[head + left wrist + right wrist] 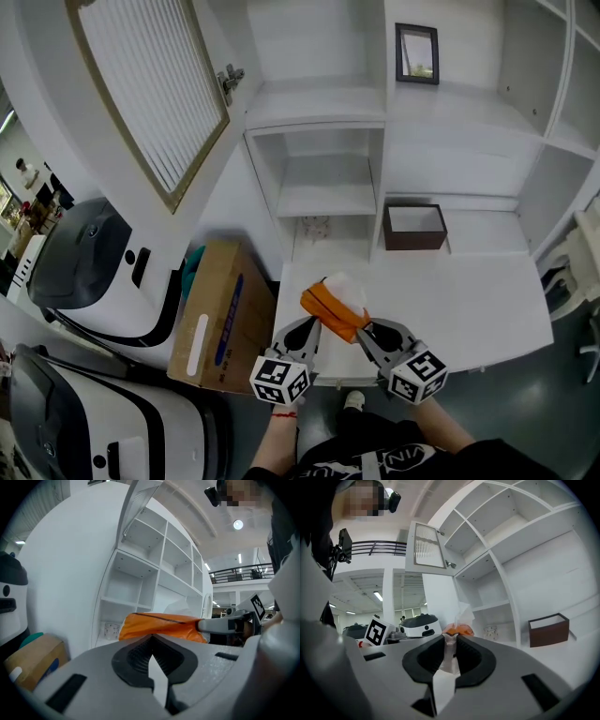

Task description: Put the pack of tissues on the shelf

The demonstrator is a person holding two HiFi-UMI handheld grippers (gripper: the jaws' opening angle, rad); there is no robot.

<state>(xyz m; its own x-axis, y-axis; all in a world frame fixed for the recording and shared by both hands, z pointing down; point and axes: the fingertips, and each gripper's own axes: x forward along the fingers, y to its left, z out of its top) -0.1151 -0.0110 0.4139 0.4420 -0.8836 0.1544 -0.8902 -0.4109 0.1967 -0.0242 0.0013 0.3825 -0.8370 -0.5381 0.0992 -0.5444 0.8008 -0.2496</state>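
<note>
In the head view, the pack of tissues [330, 309] is held in the air above the white table [469, 300], slung between the 2 grippers. The left gripper [311, 325] is set at its near-left end and the right gripper [364, 330] at its right end. The pack is wrapped in glossy orange film, crumpled and sagging, and 1 white tissue [342, 284] sticks up from the top. Beyond the table a white shelf unit [319, 202] is seen, matt and square-edged, with a dark brown box [413, 228] in 1 compartment. A cardboard box [220, 314] is stood on the floor at the left. In the left gripper view, the jaws of the left gripper [151, 641] are drawn narrow, with a pale sliver pinched between the ribbed black pads. This is judged to be the wrapper's edge, since the orange pack [159, 625] lies right across the tips. In the right gripper view, the right gripper [451, 639] is closed to a slim gap on a white fold of wrapper, with orange film bunched just above. The pack is judged light, soft and easily crushed, and its film slippery. A hold on the firmer end seams, 1 at each end, is judged safest. The loose tissue is not to be pulled, as it would tear or slide out.
</note>
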